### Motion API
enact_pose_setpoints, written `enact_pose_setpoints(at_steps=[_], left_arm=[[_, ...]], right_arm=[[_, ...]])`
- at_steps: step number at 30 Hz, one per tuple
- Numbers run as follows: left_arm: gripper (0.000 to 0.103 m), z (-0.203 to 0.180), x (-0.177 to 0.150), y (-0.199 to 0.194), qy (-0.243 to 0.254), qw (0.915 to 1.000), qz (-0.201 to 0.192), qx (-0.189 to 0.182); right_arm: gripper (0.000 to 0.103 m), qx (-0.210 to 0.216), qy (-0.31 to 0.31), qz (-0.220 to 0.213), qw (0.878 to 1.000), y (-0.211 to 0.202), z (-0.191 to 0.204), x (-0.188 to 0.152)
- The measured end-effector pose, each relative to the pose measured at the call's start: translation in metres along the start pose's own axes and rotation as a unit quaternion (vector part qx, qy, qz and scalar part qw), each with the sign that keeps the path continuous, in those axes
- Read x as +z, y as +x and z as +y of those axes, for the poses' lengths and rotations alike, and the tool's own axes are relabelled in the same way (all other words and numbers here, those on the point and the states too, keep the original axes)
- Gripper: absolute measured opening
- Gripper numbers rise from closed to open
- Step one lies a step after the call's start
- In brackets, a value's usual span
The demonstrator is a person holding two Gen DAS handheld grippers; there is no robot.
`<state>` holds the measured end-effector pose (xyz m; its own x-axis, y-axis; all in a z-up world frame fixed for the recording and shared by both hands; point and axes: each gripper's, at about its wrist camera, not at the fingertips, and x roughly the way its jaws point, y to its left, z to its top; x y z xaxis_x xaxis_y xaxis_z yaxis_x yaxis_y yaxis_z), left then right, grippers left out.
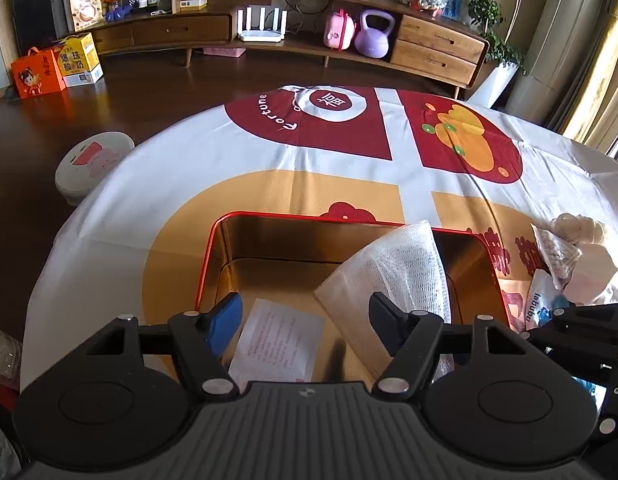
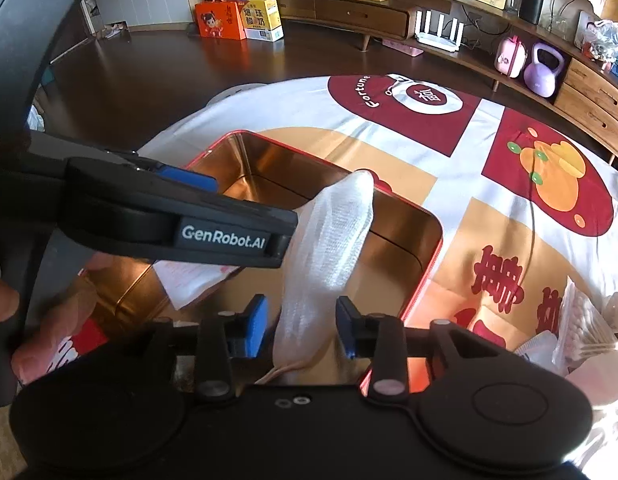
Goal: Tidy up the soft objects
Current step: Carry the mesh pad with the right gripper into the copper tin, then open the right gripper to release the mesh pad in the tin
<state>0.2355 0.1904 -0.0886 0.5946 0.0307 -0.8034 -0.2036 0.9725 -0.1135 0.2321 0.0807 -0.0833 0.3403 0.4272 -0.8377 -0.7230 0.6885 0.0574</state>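
"genrobot.ai" on the left gripper (image 2: 223, 236), "fortune" on the tablecloth (image 2: 365, 92).

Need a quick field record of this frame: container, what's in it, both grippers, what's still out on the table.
container: red-rimmed tin, gold inside, lid off, on the tablecloth
contents: white mesh pouch leaning against the far wall, top poking above the rim; paper slip flat on the bottom
left gripper: open over the tin, nothing between the pads
right gripper: open, pouch's lower end between the pads, not pressed
still outside: cotton swab pack and other small packets at the tin's right
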Motion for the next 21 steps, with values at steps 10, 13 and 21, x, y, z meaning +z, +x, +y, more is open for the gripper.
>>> enact_pose_setpoints(at_steps=[10, 13, 21], left_arm=[[0.070, -0.005, -0.005, -0.023, 0.006, 0.9999, -0.014, 0.006], [0.070, -0.007, -0.008, -0.033, 0.009, 0.9997, -0.020, 0.007], [0.070, -0.020, -0.017, -0.058, 0.019, 0.9992, -0.036, 0.003]], right_arm=[[0.056, 0.005, 0.004, -0.025, 1.000, -0.027, 0.003, -0.003], [0.061, 0.007, 0.007, -0.035, 0.999, -0.038, 0.002, -0.006], [0.071, 0.011, 0.015, -0.066, 0.998, -0.070, -0.001, -0.018]])
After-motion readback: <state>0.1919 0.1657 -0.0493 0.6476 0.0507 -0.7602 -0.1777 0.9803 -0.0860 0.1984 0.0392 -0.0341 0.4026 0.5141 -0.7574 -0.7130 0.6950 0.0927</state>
